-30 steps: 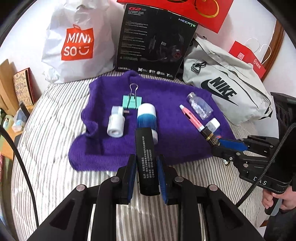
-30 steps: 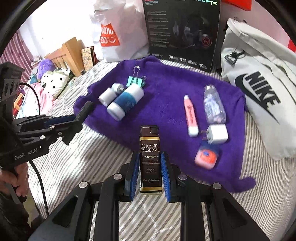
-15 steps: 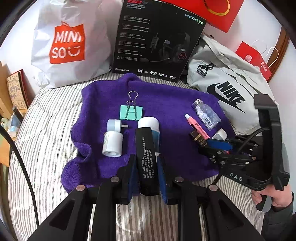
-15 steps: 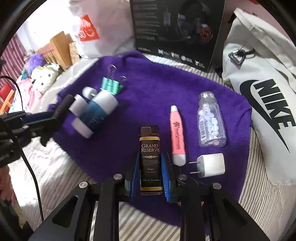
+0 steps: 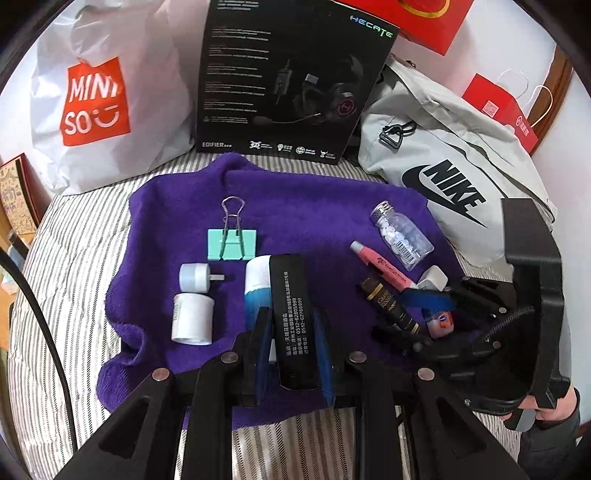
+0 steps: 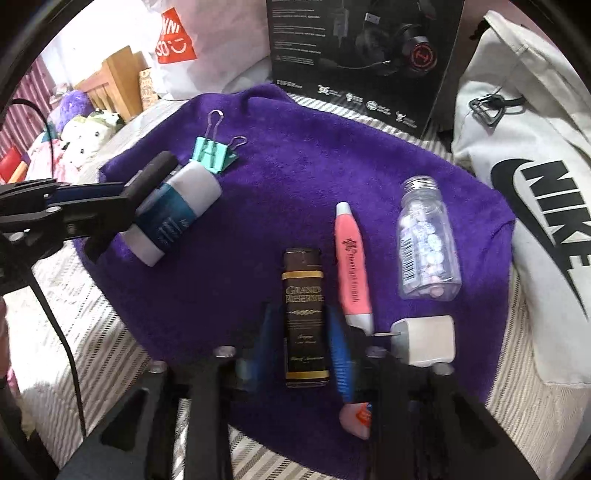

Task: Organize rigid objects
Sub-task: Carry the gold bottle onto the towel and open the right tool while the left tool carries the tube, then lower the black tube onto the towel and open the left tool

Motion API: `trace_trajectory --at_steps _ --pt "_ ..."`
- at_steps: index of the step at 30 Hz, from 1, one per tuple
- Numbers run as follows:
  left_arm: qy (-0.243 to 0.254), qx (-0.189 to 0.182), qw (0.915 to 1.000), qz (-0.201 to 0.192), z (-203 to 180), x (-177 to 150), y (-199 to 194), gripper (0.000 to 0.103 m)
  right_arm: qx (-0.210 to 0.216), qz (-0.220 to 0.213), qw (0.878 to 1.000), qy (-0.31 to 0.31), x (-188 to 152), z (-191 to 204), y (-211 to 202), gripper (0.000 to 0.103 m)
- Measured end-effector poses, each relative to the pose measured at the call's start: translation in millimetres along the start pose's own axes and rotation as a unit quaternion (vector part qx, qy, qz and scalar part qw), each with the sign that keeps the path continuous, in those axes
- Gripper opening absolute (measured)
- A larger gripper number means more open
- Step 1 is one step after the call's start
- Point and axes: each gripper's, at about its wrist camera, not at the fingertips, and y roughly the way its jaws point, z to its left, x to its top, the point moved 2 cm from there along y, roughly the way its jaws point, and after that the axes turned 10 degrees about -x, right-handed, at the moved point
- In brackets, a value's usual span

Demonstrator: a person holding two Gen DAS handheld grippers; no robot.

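Both grippers now lower over purple towel [image 6: 295, 155]. Right gripper [image 6: 304, 354] — jaws opening, brown lighter [image 6: 304, 317] between them, lying beside pink highlighter [image 6: 352, 266]; withdraw straight back, avoiding nudges. Left gripper [image 5: 291, 347] — clamped on black lighter [image 5: 293, 317], above blue-banded tube [image 5: 256, 291].

A white Miniso shopping bag [image 5: 96, 99] is standing at the back left of the striped bedding [image 5: 66, 236], with a black Hecate headset box [image 5: 291, 81] leaning upright just beside it. A red gift box [image 5: 421, 18] is peeking over the top of the headset box. A grey Nike bag [image 5: 454, 173] is slumping to the right, its black buckle [image 5: 391, 134] lying on the fabric, and a red paper bag [image 5: 506, 110] with white handles is standing behind it. In the right wrist view, a wooden bed frame [image 6: 118, 81] and some stuffed toys [image 6: 81, 129] are showing at the far left.
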Motion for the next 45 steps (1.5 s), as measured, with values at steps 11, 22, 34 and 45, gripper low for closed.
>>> trace_trajectory --at_steps 11,22,34,45 --pt "0.013 -0.01 0.9997 0.02 -13.0 4.8 22.2 0.022 -0.029 -0.023 0.999 0.013 -17.8 -24.0 -31.6 0.055" --pt "0.022 0.002 0.9986 0.048 -21.7 -0.1 48.8 0.022 -0.031 -0.02 0.998 0.046 -39.4 -48.1 -44.2 0.055" --pt "0.038 0.026 0.9973 0.057 -30.1 -9.5 60.9 0.023 -0.014 -0.021 0.997 0.079 -53.4 -52.1 -50.7 0.055" --pt "0.036 0.02 0.9971 0.065 -41.4 -17.0 59.5 0.042 -0.007 -0.027 0.993 0.112 -70.2 -54.6 -71.7 0.058"
